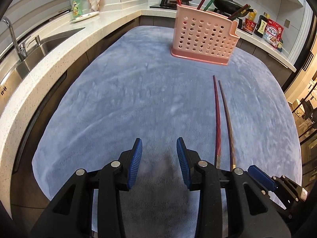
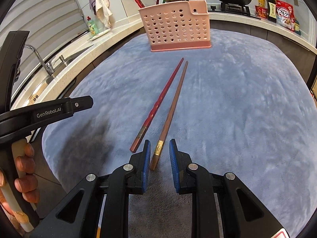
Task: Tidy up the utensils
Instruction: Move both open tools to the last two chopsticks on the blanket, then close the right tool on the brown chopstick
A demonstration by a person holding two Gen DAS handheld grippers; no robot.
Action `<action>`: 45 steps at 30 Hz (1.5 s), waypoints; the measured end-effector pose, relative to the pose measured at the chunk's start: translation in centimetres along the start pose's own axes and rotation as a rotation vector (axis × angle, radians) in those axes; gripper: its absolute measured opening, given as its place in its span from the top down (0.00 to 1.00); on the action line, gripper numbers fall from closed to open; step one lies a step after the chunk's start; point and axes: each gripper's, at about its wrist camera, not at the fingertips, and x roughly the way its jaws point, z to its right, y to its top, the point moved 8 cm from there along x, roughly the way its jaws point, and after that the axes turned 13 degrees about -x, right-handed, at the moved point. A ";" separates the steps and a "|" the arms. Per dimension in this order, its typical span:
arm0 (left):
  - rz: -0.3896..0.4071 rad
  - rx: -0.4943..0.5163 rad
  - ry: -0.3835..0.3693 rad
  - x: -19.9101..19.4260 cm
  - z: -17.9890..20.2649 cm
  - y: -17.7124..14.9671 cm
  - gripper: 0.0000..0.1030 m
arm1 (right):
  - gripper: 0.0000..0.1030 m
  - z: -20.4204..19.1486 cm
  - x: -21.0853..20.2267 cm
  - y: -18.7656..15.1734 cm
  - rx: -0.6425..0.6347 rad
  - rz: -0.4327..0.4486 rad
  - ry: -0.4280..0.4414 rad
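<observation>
A blue cloth (image 1: 138, 99) covers the work surface, its rounded edges falling short of the pale countertop (image 1: 49, 59) and the sink (image 1: 39, 47) at the left. The left gripper (image 1: 159, 158) hovers over bare cloth, jaws spread with nothing between them and free room all round. Two chopsticks lie side by side, nearly touching: a red chopstick (image 2: 158, 103) and a brown chopstick (image 2: 172, 107), tips towards the pink utensil holder (image 2: 174, 27) standing near the cloth's far edge with more chopsticks inside. The right gripper (image 2: 159, 152) has its jaws parted, straddling the brown chopstick's butt end without pressing it.
</observation>
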 end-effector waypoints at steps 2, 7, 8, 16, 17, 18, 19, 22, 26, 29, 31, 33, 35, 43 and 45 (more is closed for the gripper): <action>-0.009 -0.001 0.004 0.2 -0.2 -0.4 0.67 | 0.80 -0.1 0.3 -0.2 0.000 -0.007 0.003; -0.025 -0.003 0.013 0.5 -0.7 -1.3 0.67 | 0.80 -0.4 1.0 -0.8 0.001 -0.024 0.003; -0.027 -0.004 0.013 0.6 -0.7 -1.3 0.67 | 0.80 -0.4 1.2 -0.8 0.000 -0.027 0.003; -0.043 -0.001 0.018 1.0 -0.8 -1.8 0.67 | 0.80 -0.4 2.0 -1.4 -0.002 -0.040 -0.001; -0.045 0.000 0.019 1.0 -0.8 -1.9 0.67 | 0.80 -0.4 2.0 -1.4 -0.003 -0.040 -0.001; -0.048 0.000 0.018 1.1 -0.8 -2.0 0.67 | 0.80 -0.4 2.0 -1.4 -0.005 -0.041 -0.002; -0.050 0.000 0.019 1.1 -0.8 -2.0 0.66 | 0.80 -0.5 2.0 -1.4 -0.006 -0.041 -0.003; -0.053 0.002 0.021 1.3 -0.7 -2.2 0.61 | 0.81 -0.4 2.1 -1.5 -0.008 -0.041 -0.004; -0.052 0.011 0.020 1.2 -0.6 -2.3 0.60 | 0.84 -0.3 2.1 -1.5 -0.003 -0.041 -0.004; -0.054 0.013 0.019 1.3 -0.5 -2.4 0.60 | 0.85 -0.2 2.1 -1.6 -0.002 -0.041 -0.003; -0.056 0.014 0.019 1.3 -0.4 -2.5 0.60 | 0.86 -0.1 2.2 -1.6 -0.002 -0.041 -0.003; -0.059 0.018 0.019 1.3 -0.3 -2.6 0.60 | 0.87 -0.2 2.1 -1.6 -0.001 -0.041 -0.002; -0.062 0.021 0.020 1.4 -0.2 -2.7 0.56 | 0.90 0.0 2.1 -1.6 0.002 -0.040 -0.001; -0.072 0.042 0.010 1.5 0.6 -3.3 0.52 | 0.94 1.2 1.6 -2.1 0.030 -0.030 -0.018; -0.075 0.053 0.003 1.5 1.1 -3.6 0.52 | 0.94 1.8 1.3 -2.4 0.045 -0.027 -0.030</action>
